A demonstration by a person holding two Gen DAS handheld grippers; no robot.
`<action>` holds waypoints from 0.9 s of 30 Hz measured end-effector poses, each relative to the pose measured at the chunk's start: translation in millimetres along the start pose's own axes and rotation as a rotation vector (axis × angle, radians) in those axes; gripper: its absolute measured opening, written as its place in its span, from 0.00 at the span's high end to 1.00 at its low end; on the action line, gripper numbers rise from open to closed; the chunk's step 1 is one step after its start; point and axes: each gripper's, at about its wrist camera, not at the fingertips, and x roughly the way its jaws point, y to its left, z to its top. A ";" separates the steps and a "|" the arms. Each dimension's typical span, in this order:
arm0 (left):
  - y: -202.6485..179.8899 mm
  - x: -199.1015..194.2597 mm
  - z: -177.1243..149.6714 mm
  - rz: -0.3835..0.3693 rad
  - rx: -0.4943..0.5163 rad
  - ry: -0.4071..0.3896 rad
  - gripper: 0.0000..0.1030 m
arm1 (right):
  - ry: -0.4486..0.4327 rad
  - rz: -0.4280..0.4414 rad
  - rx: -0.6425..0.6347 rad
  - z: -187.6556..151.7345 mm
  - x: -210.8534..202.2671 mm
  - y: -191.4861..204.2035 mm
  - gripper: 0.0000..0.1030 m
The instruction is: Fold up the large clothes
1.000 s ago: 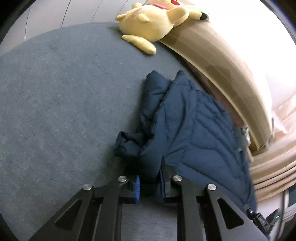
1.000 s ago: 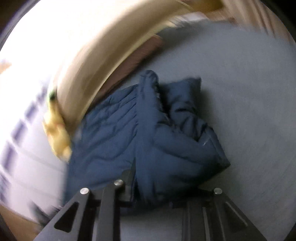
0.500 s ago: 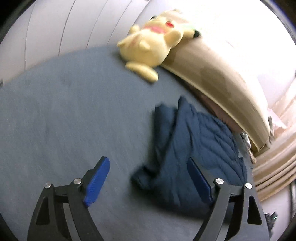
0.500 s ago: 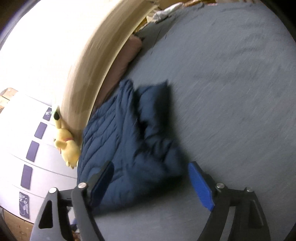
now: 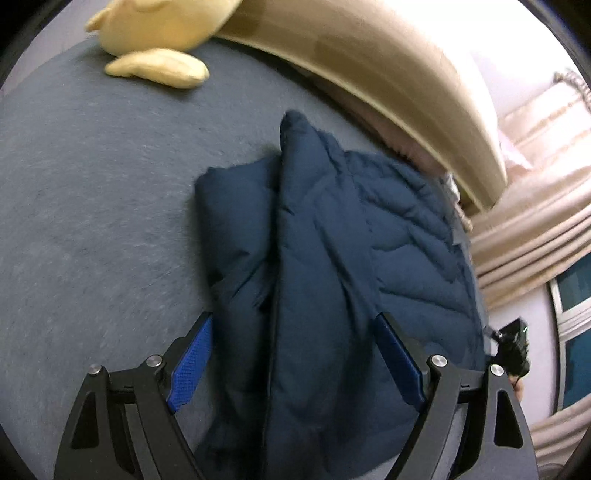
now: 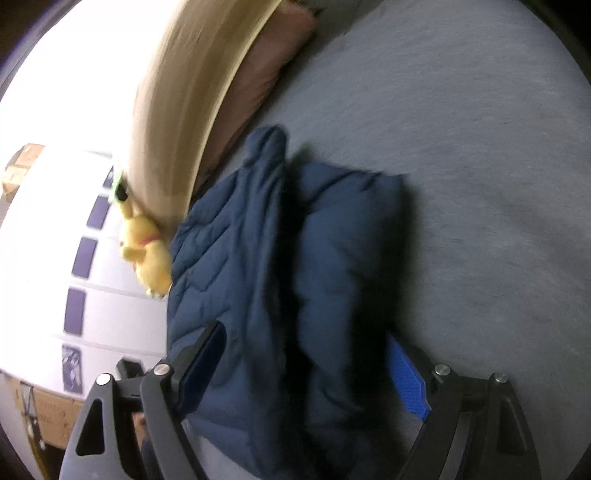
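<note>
Left gripper (image 5: 293, 363) jaws: wide apart, having just been opening. The jacket lies between them, but neither blue pad (image 5: 190, 363) presses on it. Nothing is gripped.

Right gripper (image 6: 304, 363) jaws: wide apart, having just been opening. The jacket lies between them. The left-hand pad is dark and seen edge-on over the quilted fabric; the right-hand blue pad (image 6: 408, 380) stands just beside the jacket's edge. Nothing is gripped.

Jacket (image 5: 332, 266): dark blue, quilted, folded lengthwise into a long bundle on the grey bed surface (image 5: 92, 206). In the left wrist view it runs from between the jaws away ahead of them, with 1 raised ridge along its middle. In the right wrist view (image 6: 280, 266) the same bundle runs ahead of the jaws, its far tip near the headboard.

Headboard (image 5: 369, 66): beige and padded, ahead of the left jaws and to their right; ahead of the right jaws and to their left.

Plush toy (image 5: 159, 33): yellow, far ahead of the left jaws, to their left, leaning at the headboard.

Hidden or cut off: the near end of the jacket drops below the frame edge in both views. The plush toy's upper part is cut off in the left wrist view.

Hard to make out: both views are motion-blurred. Contact between pads and fabric cannot be ruled out at the hidden inner faces.
</note>
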 end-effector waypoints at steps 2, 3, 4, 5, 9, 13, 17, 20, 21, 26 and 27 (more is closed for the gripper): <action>1.8 14.8 2.9 -0.006 -0.006 0.042 0.16 | 0.034 -0.031 -0.025 4.5 10.8 4.0 0.15; 1.5 15.6 3.8 -0.009 -0.012 0.030 0.16 | 0.054 -0.040 -0.030 6.2 18.1 7.5 0.16; 1.0 19.3 4.0 -0.002 -0.011 0.033 0.16 | 0.064 -0.056 -0.043 10.1 25.8 13.1 0.16; -2.2 20.3 5.0 0.019 -0.003 0.040 0.18 | 0.077 -0.081 -0.077 10.7 31.1 21.1 0.19; -28.7 28.8 8.8 0.093 0.050 0.068 0.64 | 0.122 -0.171 -0.214 3.9 47.9 54.5 0.65; -57.1 17.1 12.4 0.183 0.117 0.021 0.82 | 0.092 -0.211 -0.279 0.0 29.5 82.1 0.76; -88.6 -23.0 13.1 0.155 0.148 -0.071 0.84 | 0.049 -0.206 -0.379 -4.7 -2.5 132.2 0.79; -118.5 -62.1 13.2 0.149 0.209 -0.135 0.84 | 0.022 -0.207 -0.459 -12.7 -28.4 174.9 0.80; -129.6 -79.7 10.4 0.148 0.230 -0.164 0.84 | 0.007 -0.206 -0.486 -17.3 -38.9 189.6 0.80; -161.0 -161.5 -15.8 0.120 0.286 -0.287 0.84 | -0.066 -0.171 -0.577 -49.6 -98.6 238.8 0.80; -163.6 -174.6 -24.0 0.110 0.293 -0.306 0.84 | -0.077 -0.163 -0.592 -58.8 -110.8 243.9 0.80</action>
